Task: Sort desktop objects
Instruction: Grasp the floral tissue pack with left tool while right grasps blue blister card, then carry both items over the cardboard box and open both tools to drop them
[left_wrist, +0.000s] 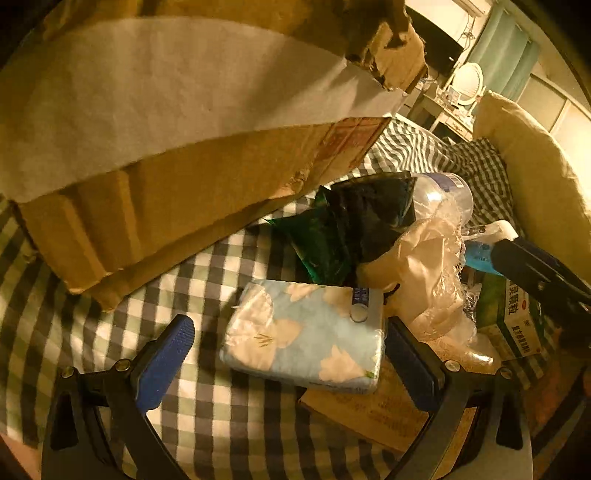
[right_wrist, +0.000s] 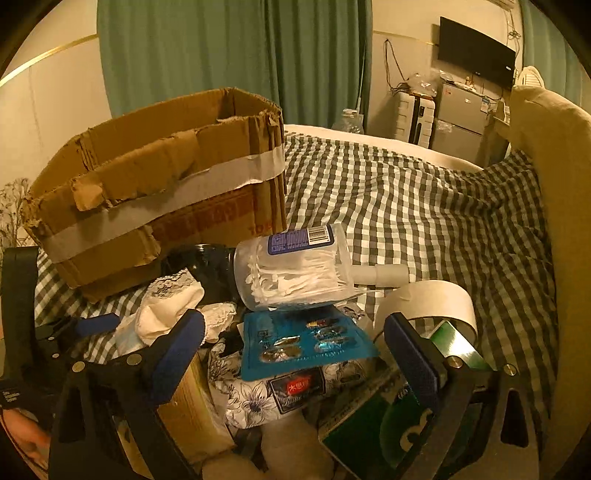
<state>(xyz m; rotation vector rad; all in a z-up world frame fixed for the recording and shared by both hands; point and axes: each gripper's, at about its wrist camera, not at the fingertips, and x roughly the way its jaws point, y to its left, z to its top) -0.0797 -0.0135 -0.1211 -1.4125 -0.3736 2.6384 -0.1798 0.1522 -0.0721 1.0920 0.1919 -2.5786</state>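
Note:
In the left wrist view my left gripper is open around a pale blue tissue pack with white flowers. Its right finger is at the pack's edge and its left finger stands apart. The pack rests partly on a flat brown box. My right gripper is open above a heap: a blue blister pack, a floral packet and a green box. A clear jar of white picks lies on its side behind them. Nothing is held.
A torn, taped cardboard box stands open at the left on the checked cloth. Around it lie a white lace cloth, a tape roll, a dark foil bag and a green medicine box. A cushion borders the right.

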